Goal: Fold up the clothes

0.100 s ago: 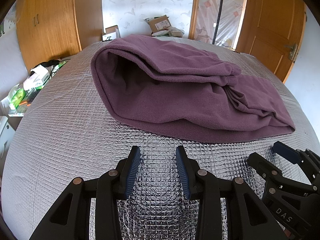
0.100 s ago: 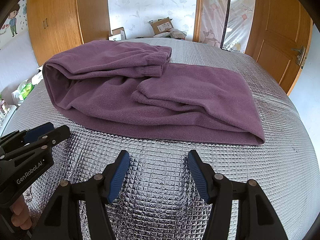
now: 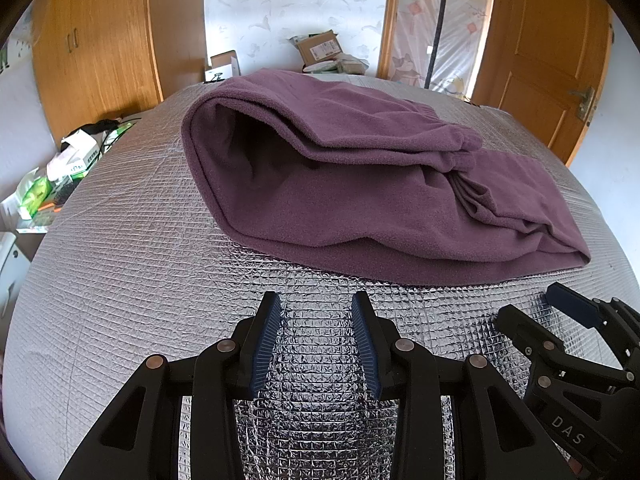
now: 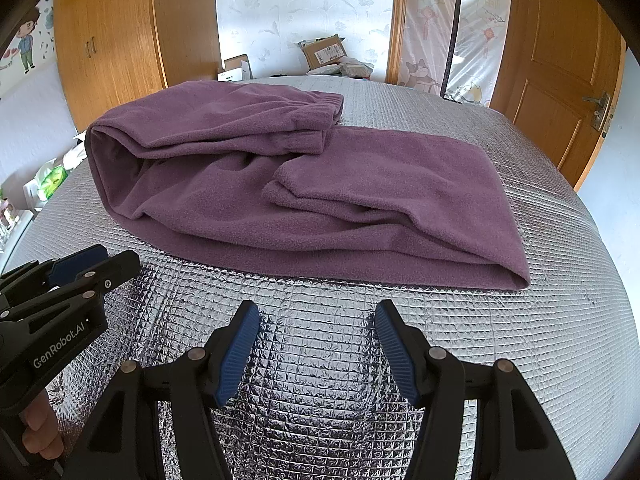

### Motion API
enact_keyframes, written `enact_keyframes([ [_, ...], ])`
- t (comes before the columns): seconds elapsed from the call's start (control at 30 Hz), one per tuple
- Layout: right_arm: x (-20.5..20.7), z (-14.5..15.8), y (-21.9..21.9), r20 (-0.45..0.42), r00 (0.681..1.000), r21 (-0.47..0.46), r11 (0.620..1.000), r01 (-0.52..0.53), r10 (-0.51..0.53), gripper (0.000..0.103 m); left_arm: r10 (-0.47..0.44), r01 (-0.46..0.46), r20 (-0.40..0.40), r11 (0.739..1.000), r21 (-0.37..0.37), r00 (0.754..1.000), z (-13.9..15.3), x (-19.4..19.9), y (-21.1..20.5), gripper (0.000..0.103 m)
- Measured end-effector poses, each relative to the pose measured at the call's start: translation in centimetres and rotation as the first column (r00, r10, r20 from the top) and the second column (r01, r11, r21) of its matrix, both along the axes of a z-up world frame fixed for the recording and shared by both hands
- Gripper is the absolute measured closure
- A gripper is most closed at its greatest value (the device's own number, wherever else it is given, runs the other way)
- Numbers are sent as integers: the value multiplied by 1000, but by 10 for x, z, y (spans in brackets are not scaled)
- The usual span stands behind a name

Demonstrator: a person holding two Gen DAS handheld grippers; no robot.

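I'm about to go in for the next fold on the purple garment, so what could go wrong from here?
1. The purple garment lies in several loose layers; a pinch at its near edge may catch only the top one and drag the fold apart.
2. The silver quilted cover looks crinkly; the open right tool or left tool could snag it with the cloth.
3. Both tools sit close together, so they might collide.

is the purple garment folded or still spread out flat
Folded, loosely. The garment lies doubled in layers on the silver cover, its elastic cuffs laid back over the middle.
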State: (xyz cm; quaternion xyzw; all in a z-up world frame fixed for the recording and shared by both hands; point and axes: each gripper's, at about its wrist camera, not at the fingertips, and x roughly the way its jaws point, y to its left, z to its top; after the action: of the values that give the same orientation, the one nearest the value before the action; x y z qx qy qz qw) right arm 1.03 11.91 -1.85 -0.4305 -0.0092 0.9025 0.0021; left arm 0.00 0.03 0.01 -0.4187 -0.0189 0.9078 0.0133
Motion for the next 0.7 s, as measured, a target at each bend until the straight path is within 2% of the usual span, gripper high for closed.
enact_keyframes([
  [0.7,1,1,0,-2,1000,1,1000,1,-1,42,-1,1,1,1000,2,1000,-1,-1,-1,64],
])
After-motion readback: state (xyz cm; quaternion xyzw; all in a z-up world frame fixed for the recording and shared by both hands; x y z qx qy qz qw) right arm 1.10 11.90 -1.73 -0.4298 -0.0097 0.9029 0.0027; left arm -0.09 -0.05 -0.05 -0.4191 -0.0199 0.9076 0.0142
